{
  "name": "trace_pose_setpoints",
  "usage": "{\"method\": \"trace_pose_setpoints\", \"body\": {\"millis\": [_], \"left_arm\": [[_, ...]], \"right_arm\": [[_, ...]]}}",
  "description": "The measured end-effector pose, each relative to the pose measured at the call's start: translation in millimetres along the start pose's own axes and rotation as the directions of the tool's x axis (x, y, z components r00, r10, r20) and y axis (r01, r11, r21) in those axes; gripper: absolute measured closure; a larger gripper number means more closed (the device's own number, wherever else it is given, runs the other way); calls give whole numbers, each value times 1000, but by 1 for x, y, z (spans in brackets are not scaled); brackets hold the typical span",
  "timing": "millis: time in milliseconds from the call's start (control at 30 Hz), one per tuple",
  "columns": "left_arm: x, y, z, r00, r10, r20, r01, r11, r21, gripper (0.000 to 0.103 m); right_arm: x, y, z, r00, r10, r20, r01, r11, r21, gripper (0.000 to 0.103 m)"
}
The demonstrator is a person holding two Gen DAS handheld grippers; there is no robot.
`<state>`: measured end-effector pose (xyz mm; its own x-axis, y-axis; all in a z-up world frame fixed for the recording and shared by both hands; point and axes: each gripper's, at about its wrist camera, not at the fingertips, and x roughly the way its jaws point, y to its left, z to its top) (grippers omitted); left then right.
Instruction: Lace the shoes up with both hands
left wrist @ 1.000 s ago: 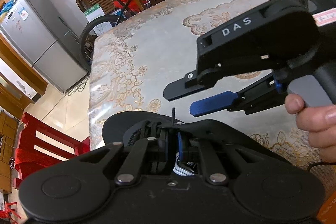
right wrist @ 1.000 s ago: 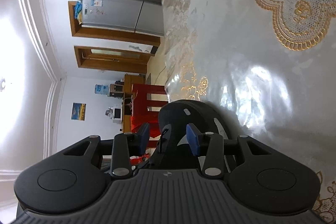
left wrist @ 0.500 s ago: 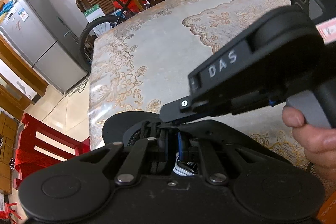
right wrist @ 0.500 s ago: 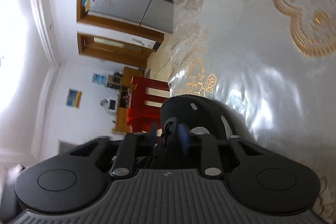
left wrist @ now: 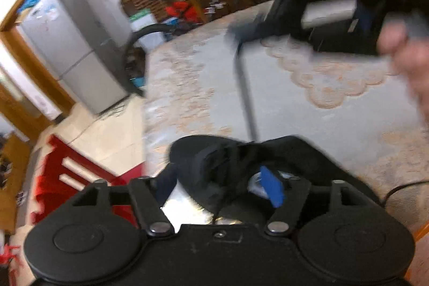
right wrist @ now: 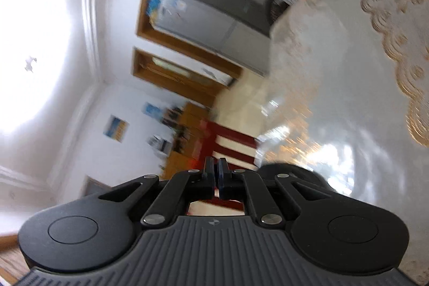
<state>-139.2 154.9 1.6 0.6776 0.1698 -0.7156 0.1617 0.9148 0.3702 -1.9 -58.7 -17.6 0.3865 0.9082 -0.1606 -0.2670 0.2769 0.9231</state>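
Taut lace (left wrist: 245, 87) crosses the tablecloth (left wrist: 308, 109) above the shoe (left wrist: 203, 154).

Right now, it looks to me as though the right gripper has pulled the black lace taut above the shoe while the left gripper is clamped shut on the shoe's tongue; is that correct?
Not quite: the left gripper is open, its jaws having just spread apart over the black shoe, as the left wrist view shows. The rest holds: the right gripper pulls the lace taut above the shoe.

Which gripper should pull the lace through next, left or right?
Right. The right gripper, jaws just closed on the lace, holds it taut above the shoe; the left gripper, jaws just opened, grips nothing.
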Motion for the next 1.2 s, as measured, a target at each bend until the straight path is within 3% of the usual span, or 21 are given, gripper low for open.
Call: {"method": "trace_pose_setpoints", "body": {"millis": [100, 233, 433, 633, 767, 800, 867, 900, 933, 967, 1000, 1033, 1067, 1133, 1200], "left_arm": [[-5, 12, -9, 999, 39, -21, -40, 998, -49, 34], [-4, 28, -20, 998, 30, -62, -40, 986, -163, 35], [-15, 40, -27, 998, 31, -56, -44, 965, -258, 34], [-18, 48, -32, 999, 33, -43, -45, 952, -303, 35], [-12, 52, -33, 999, 16, -39, -28, 945, -325, 34], [-10, 53, -34, 999, 8, -39, -21, 943, -331, 34], [-5, 55, -37, 999, -16, -47, -1, 938, -346, 34], [-2, 56, -39, 998, -28, -51, 8, 935, -354, 34], [0, 56, -42, 998, -39, -57, 16, 932, -362, 34], [2, 56, -44, 997, -44, -68, 16, 930, -366, 34], [5, 57, -47, 996, -47, -78, 15, 931, -365, 34], [9, 56, -50, 994, -59, -89, 23, 932, -363, 34], [13, 56, -52, 992, -71, -100, 31, 932, -361, 34], [24, 55, -58, 987, -111, -114, 61, 927, -370, 34], [36, 53, -62, 982, -152, -116, 95, 916, -389, 35]], "right_arm": [[-13, 19, 21, 992, 103, 79, -103, 995, 1, 99], [-31, 61, 53, 954, 249, 168, -238, 968, -82, 99], [-43, 116, 91, 901, 386, 196, -349, 915, -201, 98], [-52, 158, 109, 868, 446, 217, -368, 873, -321, 99], [-72, 172, 119, 821, 494, 286, -366, 840, -400, 102], [-76, 175, 121, 819, 490, 299, -347, 838, -422, 102], [-78, 175, 121, 858, 415, 303, -247, 850, -466, 98], [-72, 171, 119, 894, 350, 281, -184, 857, -480, 97], [-63, 162, 113, 935, 258, 245, -107, 860, -499, 89], [-49, 150, 104, 970, 139, 202, -14, 852, -523, 74], [-35, 134, 93, 987, 13, 161, 77, 834, -546, 69], [-19, 114, 79, 986, -118, 121, 167, 809, -564, 70], [-3, 89, 62, 964, -256, 75, 251, 773, -582, 69], [18, 32, 29, 887, -461, -28, 363, 735, -573, 71], [28, -16, 0, 813, -567, -135, 429, 740, -518, 75]]}}
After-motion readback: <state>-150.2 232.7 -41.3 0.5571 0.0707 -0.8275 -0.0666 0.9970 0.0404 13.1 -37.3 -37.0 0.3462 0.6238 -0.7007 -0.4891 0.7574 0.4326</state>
